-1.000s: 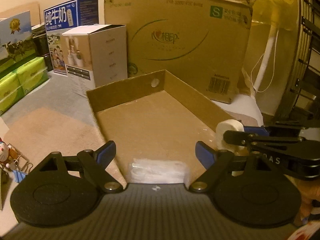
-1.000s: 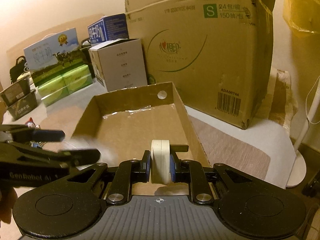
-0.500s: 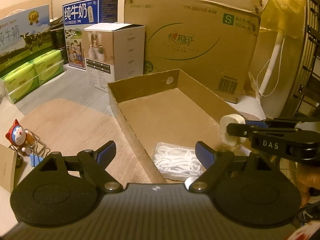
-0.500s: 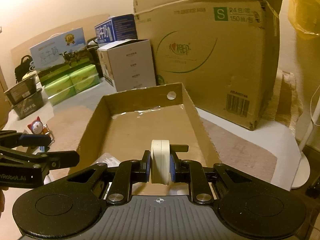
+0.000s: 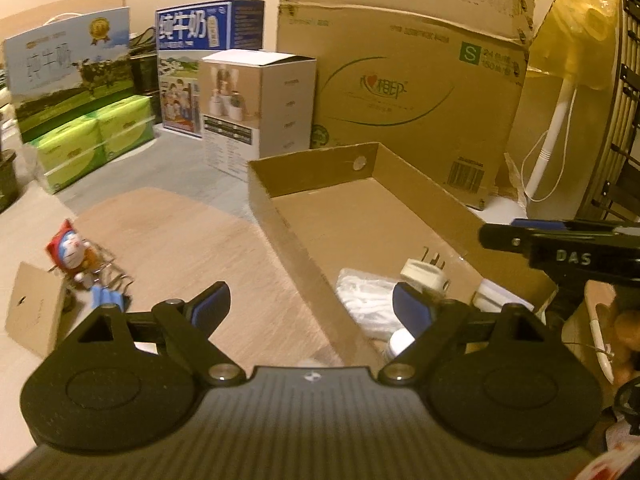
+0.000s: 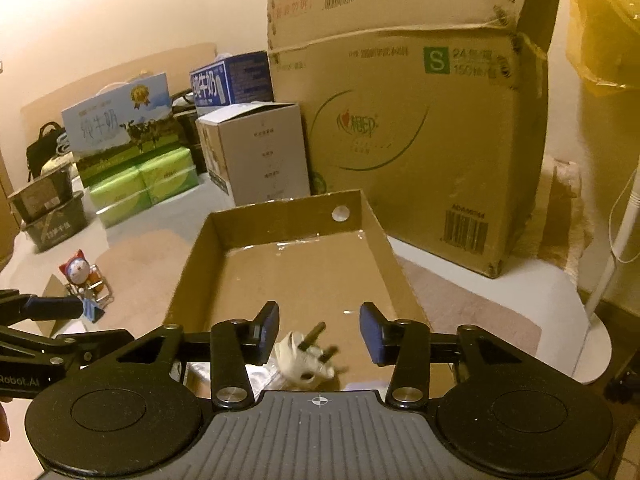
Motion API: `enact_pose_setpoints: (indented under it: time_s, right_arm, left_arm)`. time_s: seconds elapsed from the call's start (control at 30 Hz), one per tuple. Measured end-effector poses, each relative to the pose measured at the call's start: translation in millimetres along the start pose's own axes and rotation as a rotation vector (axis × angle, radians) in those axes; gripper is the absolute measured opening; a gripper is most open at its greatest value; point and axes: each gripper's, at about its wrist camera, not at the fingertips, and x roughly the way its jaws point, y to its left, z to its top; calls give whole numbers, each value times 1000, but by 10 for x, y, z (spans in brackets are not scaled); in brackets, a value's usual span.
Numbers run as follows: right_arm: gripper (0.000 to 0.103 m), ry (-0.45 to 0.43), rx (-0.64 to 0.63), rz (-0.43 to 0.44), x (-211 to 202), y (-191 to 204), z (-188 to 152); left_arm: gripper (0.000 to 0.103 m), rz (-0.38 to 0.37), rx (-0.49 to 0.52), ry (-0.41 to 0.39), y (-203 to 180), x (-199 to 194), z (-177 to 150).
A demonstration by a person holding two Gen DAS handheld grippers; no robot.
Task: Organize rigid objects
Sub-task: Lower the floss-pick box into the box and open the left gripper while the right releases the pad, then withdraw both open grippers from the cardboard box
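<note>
A shallow cardboard tray [image 5: 280, 216] [image 6: 376, 224] lies on the floor. A white plug adapter [image 6: 308, 360] [image 5: 426, 276] lies tilted at the tray's near end, prongs up, below my right gripper [image 6: 318, 330], which is open and empty. A clear bag of white items [image 5: 366, 300] lies beside it in the tray. My left gripper [image 5: 310, 304] is open and empty above the tray's left wall. A Doraemon figure [image 5: 70, 252] [image 6: 78, 272] and blue binder clips [image 5: 106, 298] sit on the floor to the left.
A big cardboard carton [image 5: 408, 80] [image 6: 404, 128] stands behind the tray. A white box [image 5: 256, 108], milk cartons [image 5: 208, 52] and green tissue packs [image 5: 92, 140] stand at the back left. A white fan pole [image 5: 554, 128] is at the right.
My right gripper opened and let go of the white plug adapter, which dropped into the tray. My left gripper moved back and left, away from the tray.
</note>
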Motion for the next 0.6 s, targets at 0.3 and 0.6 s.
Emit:
enact_pose_setpoints:
  time_s: [0.3, 0.6]
  right_arm:
    - [50, 19, 11, 10, -412, 330, -161]
    - [55, 34, 4, 59, -702, 782, -361]
  left_arm:
    - [87, 41, -25, -14, 239, -502, -208]
    - [87, 70, -60, -33, 566, -980, -449]
